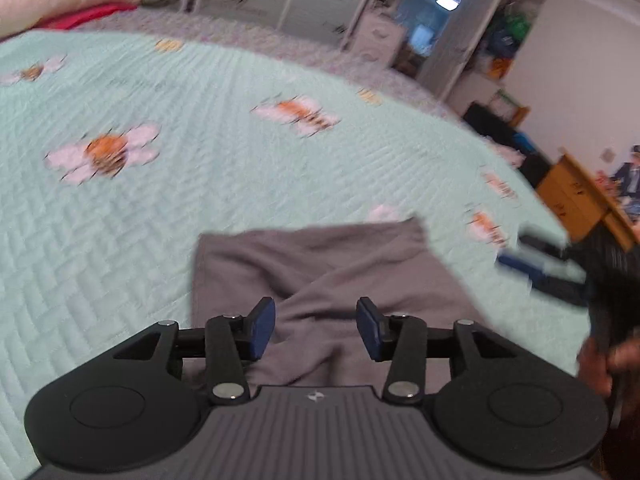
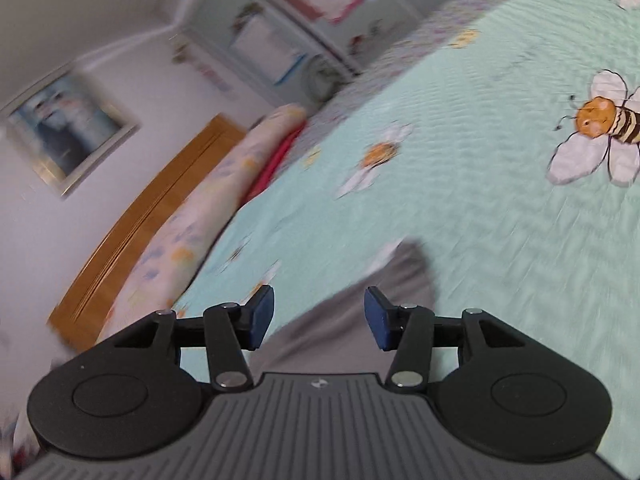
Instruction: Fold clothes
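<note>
A grey garment [image 1: 312, 264] lies folded and creased on the mint bedspread [image 1: 200, 200] printed with bees. In the left wrist view my left gripper [image 1: 316, 316] hovers over the garment's near part, its blue pads [image 1: 262, 328] apart and nothing pinched between them. The other gripper [image 1: 540, 268] shows blurred at the right edge, held by a hand [image 1: 600, 360]. In the right wrist view my right gripper [image 2: 319, 312] stands open over a corner of the grey garment [image 2: 404, 276], with the bedspread [image 2: 480, 200] beyond. The pads [image 2: 380, 320] press on nothing.
A pale patterned pillow [image 2: 208, 208] and a red cloth [image 2: 276, 160] lie along the wooden headboard [image 2: 152, 216]. A framed picture [image 2: 68, 136] hangs on the wall. Wardrobes [image 1: 320, 0] stand beyond the bed, and a wooden cabinet [image 1: 576, 196] stands off its right corner.
</note>
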A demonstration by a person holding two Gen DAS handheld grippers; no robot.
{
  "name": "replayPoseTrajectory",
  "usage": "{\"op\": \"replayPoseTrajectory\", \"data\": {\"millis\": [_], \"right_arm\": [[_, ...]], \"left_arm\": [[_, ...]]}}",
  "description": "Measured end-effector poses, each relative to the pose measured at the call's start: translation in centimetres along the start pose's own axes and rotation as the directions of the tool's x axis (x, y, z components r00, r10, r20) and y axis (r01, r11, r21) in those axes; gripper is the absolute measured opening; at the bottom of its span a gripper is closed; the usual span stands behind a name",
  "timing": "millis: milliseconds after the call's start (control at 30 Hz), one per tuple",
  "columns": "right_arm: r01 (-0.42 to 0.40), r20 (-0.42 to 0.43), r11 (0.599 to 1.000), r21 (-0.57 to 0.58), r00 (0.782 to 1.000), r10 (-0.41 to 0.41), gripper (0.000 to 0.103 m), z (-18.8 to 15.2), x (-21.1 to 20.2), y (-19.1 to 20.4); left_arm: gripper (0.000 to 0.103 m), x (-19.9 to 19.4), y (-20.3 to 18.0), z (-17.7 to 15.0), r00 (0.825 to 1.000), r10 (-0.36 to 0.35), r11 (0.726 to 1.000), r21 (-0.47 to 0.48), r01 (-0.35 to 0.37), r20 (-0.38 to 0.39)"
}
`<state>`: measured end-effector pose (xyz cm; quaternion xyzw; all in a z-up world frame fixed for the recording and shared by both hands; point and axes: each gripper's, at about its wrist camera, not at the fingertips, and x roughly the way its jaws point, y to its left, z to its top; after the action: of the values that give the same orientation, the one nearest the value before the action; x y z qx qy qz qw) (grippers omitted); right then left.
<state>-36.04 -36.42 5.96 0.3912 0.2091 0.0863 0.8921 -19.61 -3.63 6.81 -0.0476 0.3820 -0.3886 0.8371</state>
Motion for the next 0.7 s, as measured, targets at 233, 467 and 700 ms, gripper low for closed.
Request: {"op": "replayPoseTrajectory", "data": {"millis": [233,467,700], "right_arm": [[-0.139,-0.061,0.987,0.084,0.988,0.144,0.051,-6.6,-3.2,2.7],[-0.030,-0.125,0.980,0.196,0.991,0.055,0.028,-9.8,-2.2,-0.9],[-0.163,-0.109,0.981,0.101,0.979,0.174,0.034,-8.5,-2.5,4.0]], "left_arm": [[0.047,4.0,-0.9,-1.4,0.990,-0.028,0.999,0.038,0.034,-0.142],[0.043,4.1,-0.2,-2.6,0.994,-0.014,0.998,0.056,0.020,-0.112],[0.050,-0.5,-1.0,-2.4,0.994,-0.080,0.996,0.026,0.082,-0.078]]}}
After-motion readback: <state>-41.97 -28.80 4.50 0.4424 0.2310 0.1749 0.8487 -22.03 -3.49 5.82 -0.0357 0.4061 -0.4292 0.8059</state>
